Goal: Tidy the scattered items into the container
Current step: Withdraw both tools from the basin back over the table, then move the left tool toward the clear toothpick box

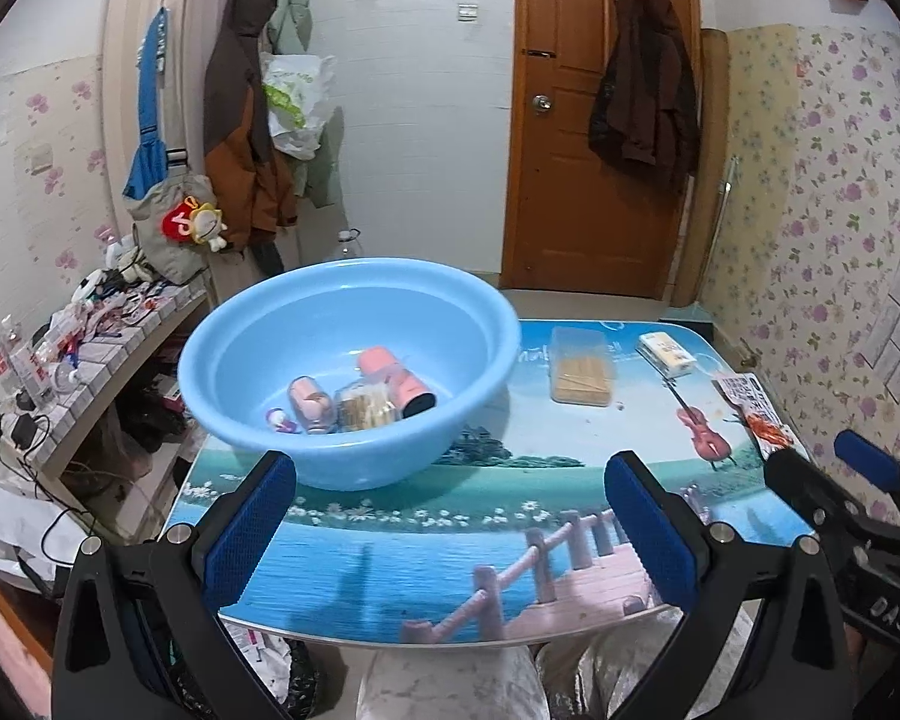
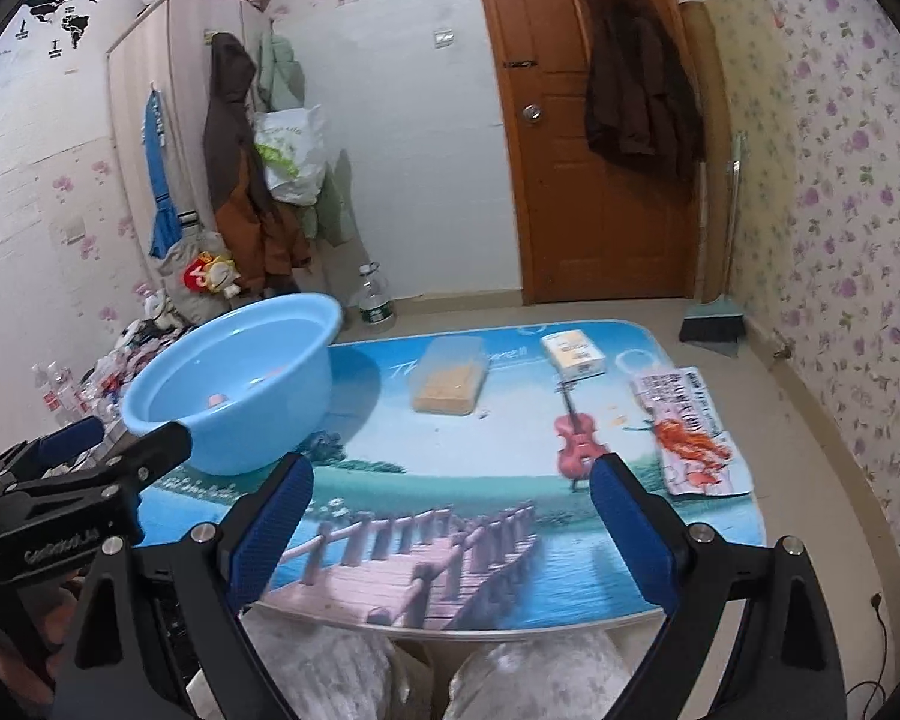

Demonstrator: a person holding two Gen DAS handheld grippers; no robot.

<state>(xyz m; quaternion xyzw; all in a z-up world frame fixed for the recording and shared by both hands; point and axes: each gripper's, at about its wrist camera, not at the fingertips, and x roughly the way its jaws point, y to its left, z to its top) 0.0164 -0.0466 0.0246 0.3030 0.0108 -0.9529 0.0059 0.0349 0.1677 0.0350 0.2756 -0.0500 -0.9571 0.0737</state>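
Left wrist view: the blue basin (image 1: pixel 348 372) is seen on the worktop (image 1: pixel 510 516) with some things already inside, while the clear box (image 1: pixel 579 375), small carton (image 1: pixel 666 353) and flat packet (image 1: pixel 756 414) are left out. Both the left gripper (image 1: pixel 450 531) and right gripper (image 2: pixel 450 531) are held wide open with nothing between the jaws. The clear box looks light, stiff and slippery, so it is probably best pinched across its long sides.

On the table (image 2: pixel 390 480), the basin (image 1: pixel 342 324) sits at the left, with a can (image 1: pixel 396 381), a jar (image 1: pixel 309 402) and a packet (image 1: pixel 366 408) lying together inside it. To its right at the far side lies a clear box (image 2: pixel 450 375), then a small carton (image 2: pixel 573 353), and a flat pouch (image 2: pixel 687 426) along the right edge. Behind the table stands a door (image 2: pixel 576 180), and a shelf (image 1: pixel 120 348) is to the left of the basin.
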